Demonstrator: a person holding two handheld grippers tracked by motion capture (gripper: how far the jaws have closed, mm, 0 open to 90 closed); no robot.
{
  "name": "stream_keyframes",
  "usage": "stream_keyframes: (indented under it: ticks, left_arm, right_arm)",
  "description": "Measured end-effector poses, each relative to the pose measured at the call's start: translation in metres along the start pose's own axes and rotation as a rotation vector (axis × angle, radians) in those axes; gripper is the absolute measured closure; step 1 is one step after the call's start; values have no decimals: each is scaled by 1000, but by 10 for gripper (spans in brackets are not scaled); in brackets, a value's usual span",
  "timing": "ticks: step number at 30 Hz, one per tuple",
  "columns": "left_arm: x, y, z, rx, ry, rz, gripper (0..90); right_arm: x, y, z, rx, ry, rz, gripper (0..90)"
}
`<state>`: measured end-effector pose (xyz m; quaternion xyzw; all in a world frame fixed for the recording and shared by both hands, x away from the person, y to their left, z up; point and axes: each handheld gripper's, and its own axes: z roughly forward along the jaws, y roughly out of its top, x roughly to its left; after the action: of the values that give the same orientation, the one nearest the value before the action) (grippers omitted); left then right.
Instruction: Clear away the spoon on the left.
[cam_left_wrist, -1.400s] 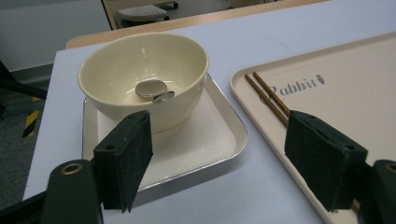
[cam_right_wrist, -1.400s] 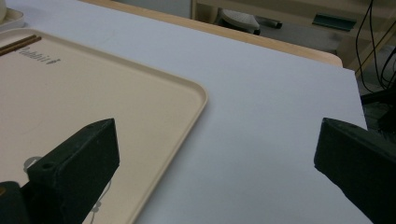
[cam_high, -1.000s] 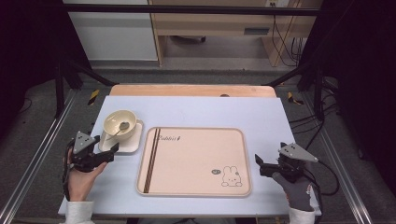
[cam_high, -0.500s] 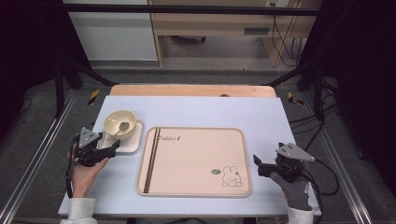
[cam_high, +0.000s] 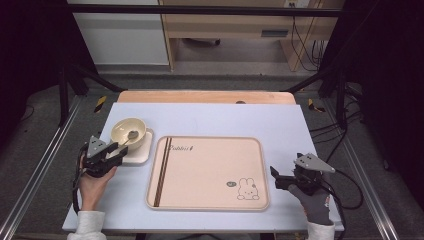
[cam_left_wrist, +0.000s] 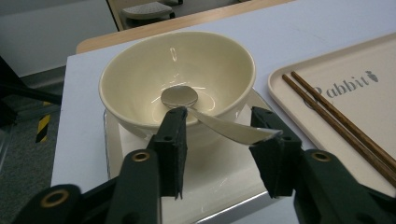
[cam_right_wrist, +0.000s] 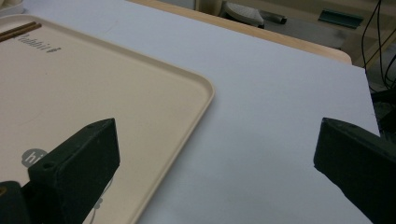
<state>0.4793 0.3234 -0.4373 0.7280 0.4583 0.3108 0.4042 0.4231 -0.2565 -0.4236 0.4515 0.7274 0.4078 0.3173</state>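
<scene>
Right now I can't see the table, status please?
Left gripper open, jaws either side of spoon handle. Spoon rests in bowl. Right gripper open beside tray, holding nothing. No obstruction seen.

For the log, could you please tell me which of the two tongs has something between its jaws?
The left tongs: the spoon handle, sticking out of the cream bowl, lies between its open jaws. The right tongs gape over bare table beside the tray.

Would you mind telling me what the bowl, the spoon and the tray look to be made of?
Bowl: probably glazed ceramic, cream and glossy with sharp highlights. Spoon: polished metal, its surface mirror-like. Tray: likely matte plastic or melamine, beige with a printed rabbit and moulded rim.
</scene>
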Motion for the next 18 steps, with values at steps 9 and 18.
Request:
stream_keyframes:
  ticks: [9, 18]
  left_arm:
    - [-1, 1, -3, -12, 2, 2, 745]
    - [-2, 2, -7, -19, 24, 7, 834]
  right_arm:
    - [0, 0, 0, 0, -1, 2, 7]
    - [0, 1, -2, -5, 1, 8, 7]
